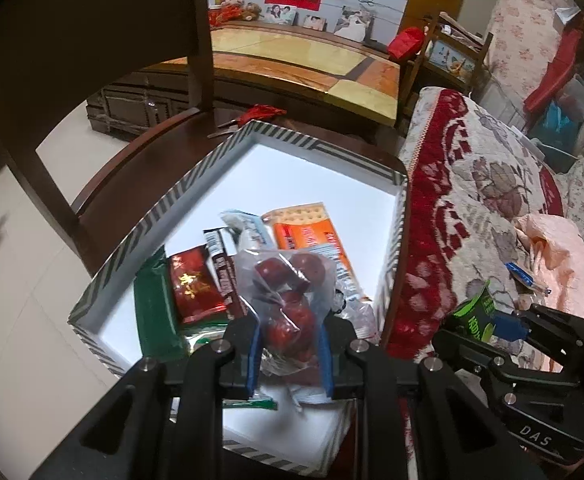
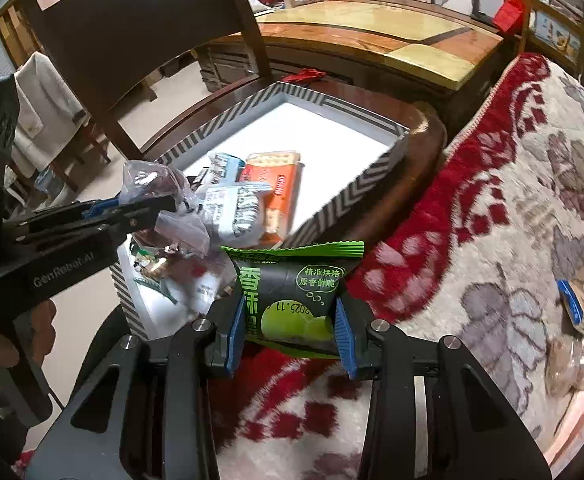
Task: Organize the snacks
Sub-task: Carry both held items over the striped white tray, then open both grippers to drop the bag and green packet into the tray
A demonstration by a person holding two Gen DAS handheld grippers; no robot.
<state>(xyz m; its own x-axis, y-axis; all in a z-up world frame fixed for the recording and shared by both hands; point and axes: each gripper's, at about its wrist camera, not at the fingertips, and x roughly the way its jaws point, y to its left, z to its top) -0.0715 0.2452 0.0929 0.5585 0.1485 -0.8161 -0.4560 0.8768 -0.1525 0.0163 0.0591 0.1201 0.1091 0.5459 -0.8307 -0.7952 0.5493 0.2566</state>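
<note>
1. My left claw (image 1: 288,354) is squeezed shut on a clear bag of red fruit (image 1: 288,300). I hold it right over the near end of the striped box (image 1: 164,216), so I think it can drop straight in.

2. My right claw (image 2: 290,330) is pinching a green snack pack (image 2: 292,292) from both sides. It hangs over the flowery blanket (image 2: 492,220), just beside the box, not over it yet. I think it goes in next.

3. The box sits on a dark wooden chair seat (image 1: 140,176), close against the blanket. I think it is there so both claws can reach it easily.

4. Inside the box, at the near end, there is a pile of snacks. I see a long green pack (image 1: 158,312), a red pack with gold writing (image 1: 196,288), a dark brown bar (image 1: 222,264), a blue and white pack (image 1: 248,228) and an orange cracker pack (image 1: 306,228).

5. The far half of the box is bare white, so there is lots of room left.

6. On the blanket, off to the right, a few more snacks wait, like one with a blue edge (image 2: 572,300). They are too blurry for me to name.

7. Behind the box lies something red (image 1: 264,112) on the chair. I cannot tell what it is.
</note>
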